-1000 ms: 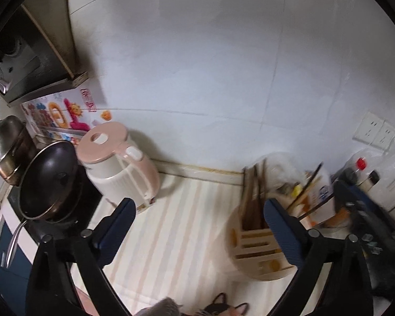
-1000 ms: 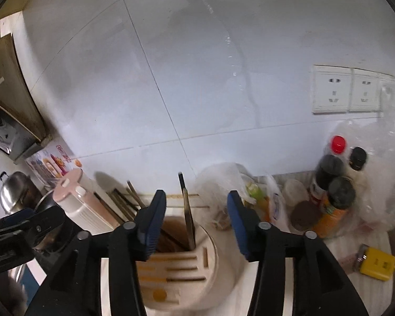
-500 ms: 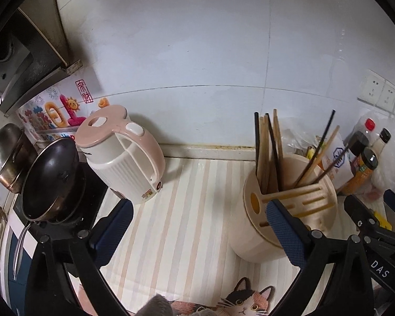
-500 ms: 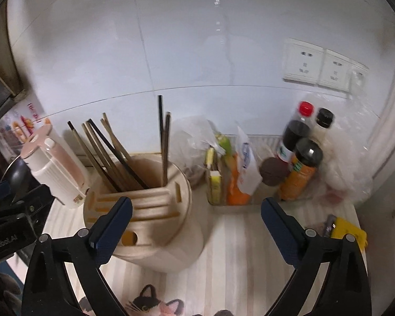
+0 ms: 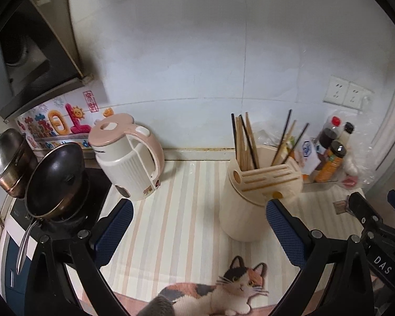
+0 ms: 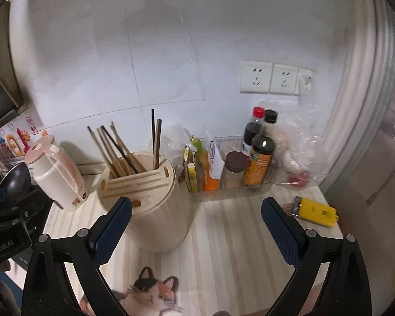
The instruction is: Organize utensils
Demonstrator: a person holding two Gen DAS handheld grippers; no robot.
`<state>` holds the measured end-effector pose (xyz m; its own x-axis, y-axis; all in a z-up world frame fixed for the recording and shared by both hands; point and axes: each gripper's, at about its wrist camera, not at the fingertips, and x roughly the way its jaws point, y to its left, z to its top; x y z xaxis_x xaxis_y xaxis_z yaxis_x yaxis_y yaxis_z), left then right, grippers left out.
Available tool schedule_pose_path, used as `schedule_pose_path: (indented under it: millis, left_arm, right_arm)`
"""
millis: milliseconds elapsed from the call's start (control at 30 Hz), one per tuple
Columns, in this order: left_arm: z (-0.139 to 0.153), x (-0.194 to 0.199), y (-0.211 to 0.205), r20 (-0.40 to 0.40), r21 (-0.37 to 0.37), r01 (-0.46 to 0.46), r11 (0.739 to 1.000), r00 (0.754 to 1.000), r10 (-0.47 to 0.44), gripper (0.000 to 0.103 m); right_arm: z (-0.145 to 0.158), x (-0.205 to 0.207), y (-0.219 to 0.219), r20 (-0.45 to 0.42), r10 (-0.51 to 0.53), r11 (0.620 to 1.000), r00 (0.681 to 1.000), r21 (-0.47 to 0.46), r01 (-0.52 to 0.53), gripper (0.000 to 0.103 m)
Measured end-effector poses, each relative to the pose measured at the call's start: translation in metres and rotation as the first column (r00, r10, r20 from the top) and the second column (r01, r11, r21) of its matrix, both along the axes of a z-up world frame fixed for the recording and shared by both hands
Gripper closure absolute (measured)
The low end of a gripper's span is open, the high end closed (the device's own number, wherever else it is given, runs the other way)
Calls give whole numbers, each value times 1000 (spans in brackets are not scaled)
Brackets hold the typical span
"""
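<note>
A: What stood at the far left of the counter?

B: A steel pot (image 5: 5, 158) and a dark pan (image 5: 56, 179) sat on the stove, with a pink and cream kettle (image 5: 129, 158) just to their right on the striped mat (image 5: 187, 210).

A: And the left gripper (image 5: 198, 226)?

B: Its blue pads were spread wide, with nothing between them. It hung over the mat, near the cat picture (image 5: 223, 292) at the near edge.

A: Where were the utensils?

B: The chopsticks (image 6: 118, 148) stood upright and leaning in the cream holder (image 6: 155, 205), right of the kettle, toward the far wall. One bunch filled the left pocket, and a dark and a wooden stick stood in the right pocket.

A: And the right gripper (image 6: 196, 218)?

B: Also spread wide and empty, hanging over the mat just right of the holder, touching nothing.

A: Further right?

B: A clear tray (image 6: 231, 188) with packets and sauce bottles (image 6: 259, 155) stood against the wall, then a plastic bag (image 6: 300, 147). A yellow tool (image 6: 317, 212) lay on the counter near the right edge.
</note>
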<state>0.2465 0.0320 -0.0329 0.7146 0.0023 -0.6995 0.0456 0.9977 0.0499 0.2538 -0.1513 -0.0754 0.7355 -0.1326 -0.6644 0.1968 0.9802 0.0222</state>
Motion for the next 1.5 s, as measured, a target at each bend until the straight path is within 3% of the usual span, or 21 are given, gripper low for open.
schedule_pose_path:
  millis: [400,767,1067,1500]
  left_arm:
    - [49,-118,2,112,-22,-30,999,993,33,0]
    - [63,-183,0,96,-43,-73,996,992,77,0]
    - [68,-188,-5,49,-25,-72,997,996,74,0]
    - [68,-175,1,47,-23,-66,998,997,67,0]
  right_arm:
    - [66,-126,5,124,38,999,992,-42,-33,0]
    - [90,-199,-3,128,68,997,989,-44,-63,0]
    - [103,-205,-4,103,80,996,991,-53,-75,0]
    - [100,-189,1,66,77,996,995,-57,-73,0]
